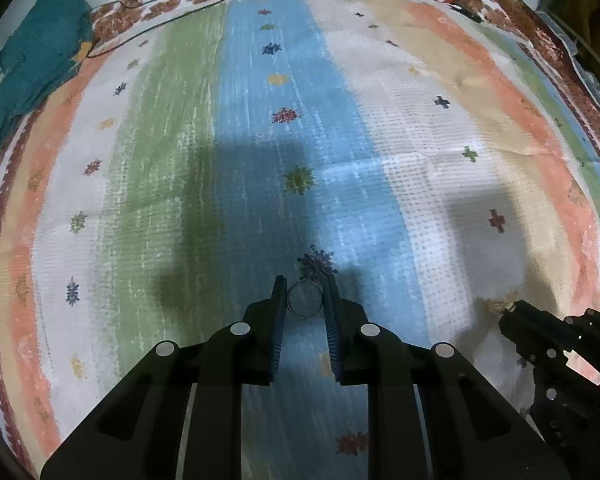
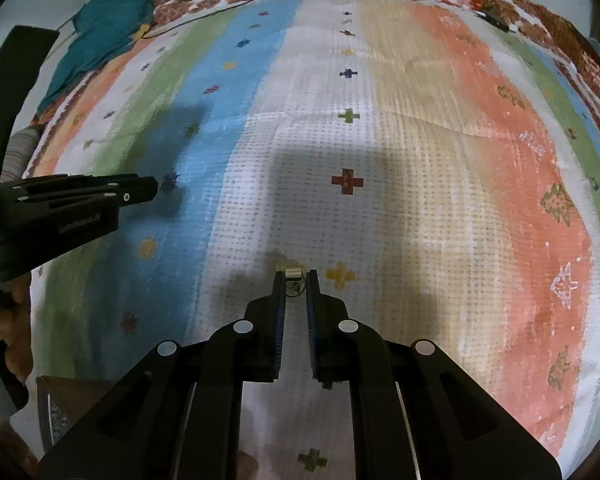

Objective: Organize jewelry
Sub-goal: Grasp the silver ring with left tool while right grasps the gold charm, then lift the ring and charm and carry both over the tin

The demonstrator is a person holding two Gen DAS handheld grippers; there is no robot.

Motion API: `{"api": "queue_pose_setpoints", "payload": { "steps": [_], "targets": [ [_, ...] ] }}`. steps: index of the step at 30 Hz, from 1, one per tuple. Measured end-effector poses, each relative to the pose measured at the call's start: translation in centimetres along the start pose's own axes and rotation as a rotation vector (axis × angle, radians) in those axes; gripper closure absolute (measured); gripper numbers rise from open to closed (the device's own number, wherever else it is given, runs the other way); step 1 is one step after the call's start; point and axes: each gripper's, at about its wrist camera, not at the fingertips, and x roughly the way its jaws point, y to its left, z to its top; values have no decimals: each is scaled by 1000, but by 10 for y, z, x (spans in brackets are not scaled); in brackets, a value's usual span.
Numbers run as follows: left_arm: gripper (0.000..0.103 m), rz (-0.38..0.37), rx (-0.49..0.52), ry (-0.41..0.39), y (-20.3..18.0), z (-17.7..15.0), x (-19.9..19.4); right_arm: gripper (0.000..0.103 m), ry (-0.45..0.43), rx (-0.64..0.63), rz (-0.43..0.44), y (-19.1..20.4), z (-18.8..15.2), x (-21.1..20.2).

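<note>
My left gripper is shut on a thin silver bangle, held upright between its blue-padded fingers over the blue stripe of the striped bedsheet. My right gripper is shut on a small gold jewelry piece, which pokes out between the fingertips above the white stripe. In the left wrist view the right gripper shows at lower right with the gold piece at its tip. In the right wrist view the left gripper shows at the left; the bangle is hidden there.
A teal cloth lies at the far left of the bed. A thin black cable runs across the far floral border. A dark box corner sits at lower left in the right wrist view.
</note>
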Motion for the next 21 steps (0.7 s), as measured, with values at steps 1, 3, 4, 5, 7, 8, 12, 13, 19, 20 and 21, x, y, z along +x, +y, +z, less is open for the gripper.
{"api": "queue_pose_setpoints", "payload": {
  "steps": [1, 3, 4, 5, 7, 8, 12, 13, 19, 20, 21],
  "targets": [
    [85, 4, 5, -3, -1, -2, -3, 92, -4, -7, -4, 1, -1, -2],
    [85, 11, 8, -9, 1, -2, -7, 92, -9, -16, -7, 3, -2, -6],
    [85, 11, 7, -13, 1, -4, -11, 92, -11, -20, -7, 4, -3, -8],
    [85, 12, 7, -15, 2, -4, -12, 92, -13, -25, -10, 5, -4, -10],
    [85, 14, 9, -22, 3, -7, -18, 92, -20, -36, -15, 8, -5, -14],
    [85, 16, 10, -27, 3, -9, -21, 92, -26, -37, -15, 8, -5, -17],
    [85, 15, 8, -49, 6, -12, -34, 92, -46, -42, -17, 11, -8, -27],
    [85, 15, 7, -57, 7, -12, -38, 92, -51, -44, -17, 12, -9, -29],
    [85, -1, -4, -91, 8, -17, -58, 92, -93, -50, -18, 15, -16, -45],
    [85, -7, -7, -96, 9, -18, -61, 92, -103, -50, -17, 15, -18, -50],
    [85, -21, -16, -101, 10, -19, -65, 92, -112, -48, -15, 14, -19, -54]
  ]
}}
